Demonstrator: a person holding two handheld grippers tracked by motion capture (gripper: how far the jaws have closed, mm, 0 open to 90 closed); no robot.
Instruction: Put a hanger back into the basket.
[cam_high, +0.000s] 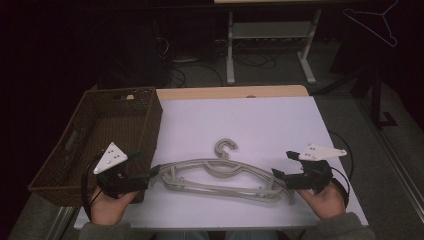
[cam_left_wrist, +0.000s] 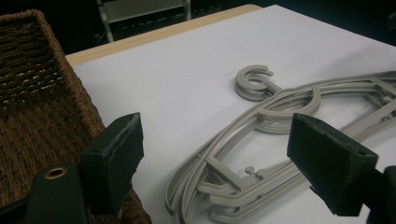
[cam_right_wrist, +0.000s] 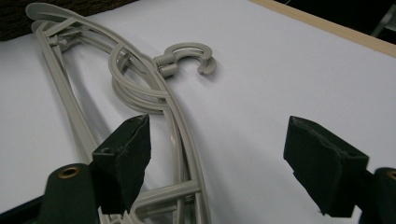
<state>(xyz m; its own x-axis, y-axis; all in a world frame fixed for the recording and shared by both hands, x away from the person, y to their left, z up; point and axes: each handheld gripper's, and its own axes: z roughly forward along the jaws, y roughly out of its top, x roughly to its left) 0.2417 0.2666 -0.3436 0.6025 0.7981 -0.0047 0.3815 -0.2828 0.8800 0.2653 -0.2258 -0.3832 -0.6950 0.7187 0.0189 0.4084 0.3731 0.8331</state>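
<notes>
While a stack of pale grey plastic clothes hangers (cam_high: 225, 175) lies flat on the white sheet (cam_high: 260, 125) covering the wooden table (cam_high: 230, 92), a gripper is held at each of its ends. The stack is seen near the front edge of the sheet, its curved hooks (cam_high: 226, 147) pointing away from the person, and at least two hangers can be told apart in the gripper views, one lying on the other.

The left gripper (cam_high: 150, 174) is held by the left hand (cam_high: 111, 204) at the hangers' left end, just beside a dark brown woven wicker basket (cam_high: 75, 150) that stands on the table's left side. Its jaws are spread wide and nothing is gripped; in the left gripper view the hangers' end (cam_left_wrist: 205, 186) is seen low between the two black jaws, with the basket wall (cam_left_wrist: 42, 116) at the left.

The right gripper (cam_high: 281, 165) is held by the right hand (cam_high: 325, 200) at the hangers' right end. Its jaws are likewise spread wide and empty; in the right gripper view the hangers' arm (cam_right_wrist: 182, 140) is seen running beside the left jaw, while bare sheet (cam_right_wrist: 261, 93) is seen between the jaws. Whether either gripper touches the plastic cannot be told.
</notes>
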